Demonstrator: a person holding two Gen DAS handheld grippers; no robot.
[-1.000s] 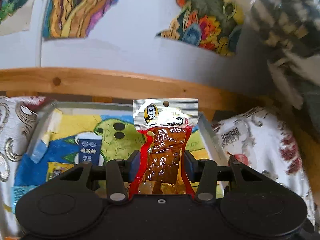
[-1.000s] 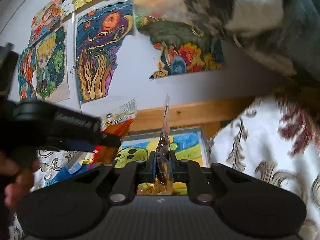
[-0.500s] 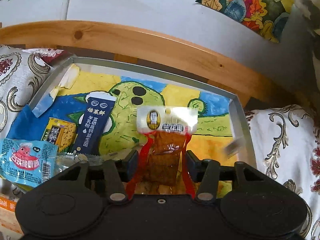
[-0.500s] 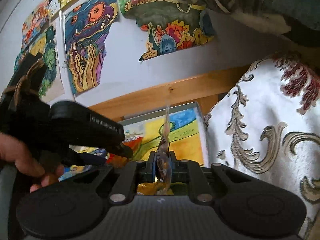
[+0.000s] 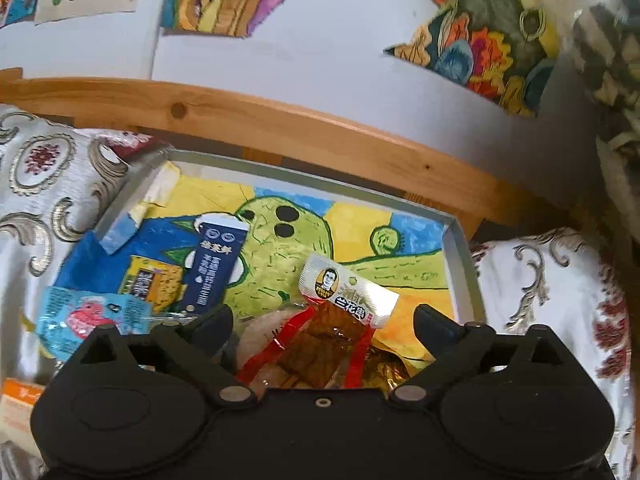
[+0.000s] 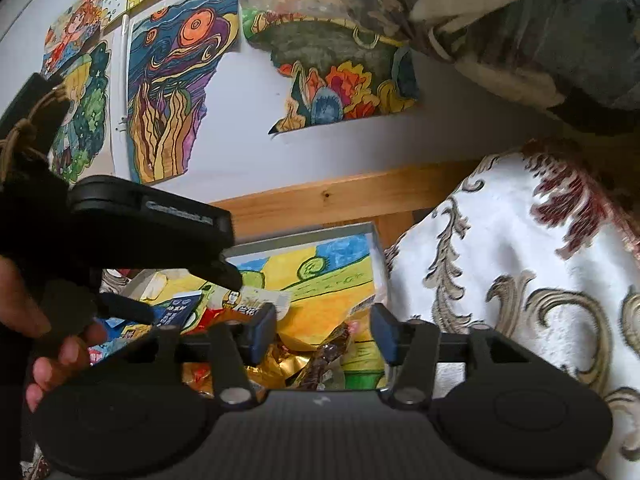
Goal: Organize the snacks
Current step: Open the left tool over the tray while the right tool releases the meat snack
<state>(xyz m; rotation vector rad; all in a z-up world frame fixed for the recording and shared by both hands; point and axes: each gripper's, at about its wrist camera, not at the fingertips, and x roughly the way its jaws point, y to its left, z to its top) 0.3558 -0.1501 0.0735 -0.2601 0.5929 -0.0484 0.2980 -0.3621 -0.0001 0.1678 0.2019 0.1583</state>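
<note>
Red-edged, the clear packet of brown dried tofu lies loose in the shallow grey tray between the fingers of the left gripper, whose jaws have just been opening and now stand wide, touching nothing. The right gripper has also just been opening; a thin brown snack packet lies free between its blue pads, on crumpled gold wrappers.

Both wrist cameras look forward along their jaws, close above the shallow tray, tilted down toward the far wall; the right view also catches the left gripper.
</note>
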